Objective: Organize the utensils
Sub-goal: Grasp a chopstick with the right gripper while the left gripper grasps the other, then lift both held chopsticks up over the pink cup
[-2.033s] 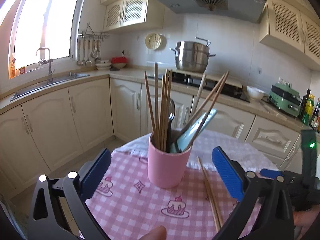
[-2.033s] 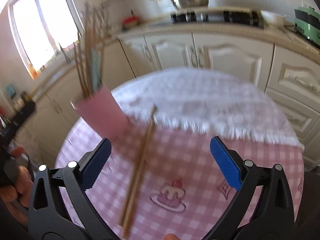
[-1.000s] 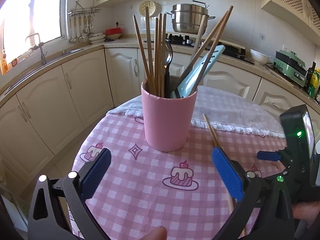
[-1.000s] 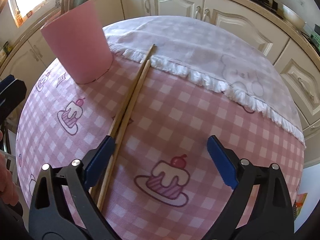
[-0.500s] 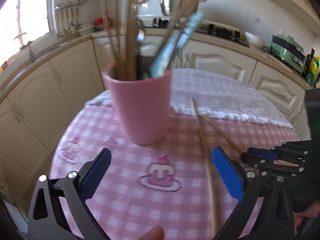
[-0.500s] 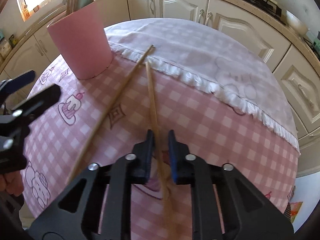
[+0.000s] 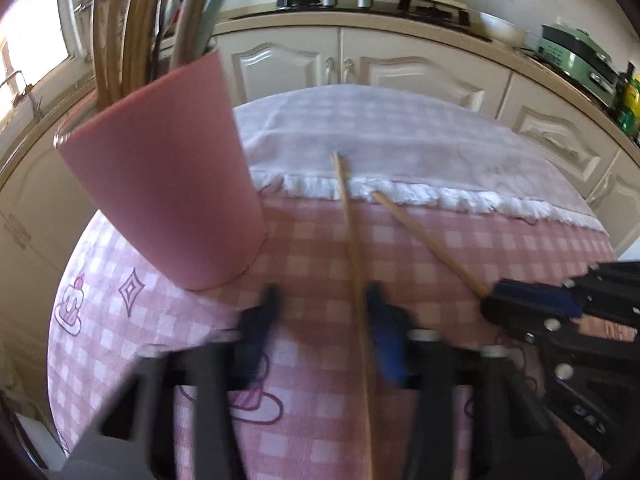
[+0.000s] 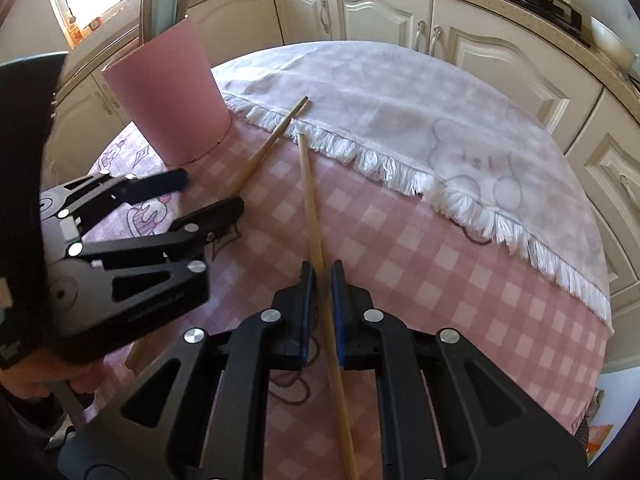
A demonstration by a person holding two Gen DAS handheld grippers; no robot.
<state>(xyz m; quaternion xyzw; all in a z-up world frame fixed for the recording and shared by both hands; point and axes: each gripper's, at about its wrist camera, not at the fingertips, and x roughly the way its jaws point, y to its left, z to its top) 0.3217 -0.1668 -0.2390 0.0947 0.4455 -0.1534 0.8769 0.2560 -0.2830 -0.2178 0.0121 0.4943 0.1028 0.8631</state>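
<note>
A pink cup (image 7: 168, 200) (image 8: 168, 100) holding several chopsticks and utensils (image 7: 120, 20) stands at the left of the round table. Two loose wooden chopsticks lie on the pink checked cloth (image 8: 440, 260). My right gripper (image 8: 320, 280) (image 7: 492, 300) is shut on one chopstick (image 8: 308, 184) (image 7: 424, 240), gripping it near the middle. My left gripper (image 7: 320, 320) (image 8: 208, 192) is low over the other chopstick (image 7: 352, 240) (image 8: 264, 152). Its blurred jaws are closing with that stick between them, close to the right finger, and a gap still shows.
A white fringed cloth (image 7: 400, 140) (image 8: 400, 92) covers the far half of the table, under the far chopstick tips. Cream kitchen cabinets (image 7: 360, 64) and a counter with a stove ring the table. A hand (image 8: 48, 380) holds the left gripper at lower left.
The left gripper came down and forward over the lying chopstick, and its wide jaws drew inward. The right gripper closed on its chopstick and swung it away from the other.
</note>
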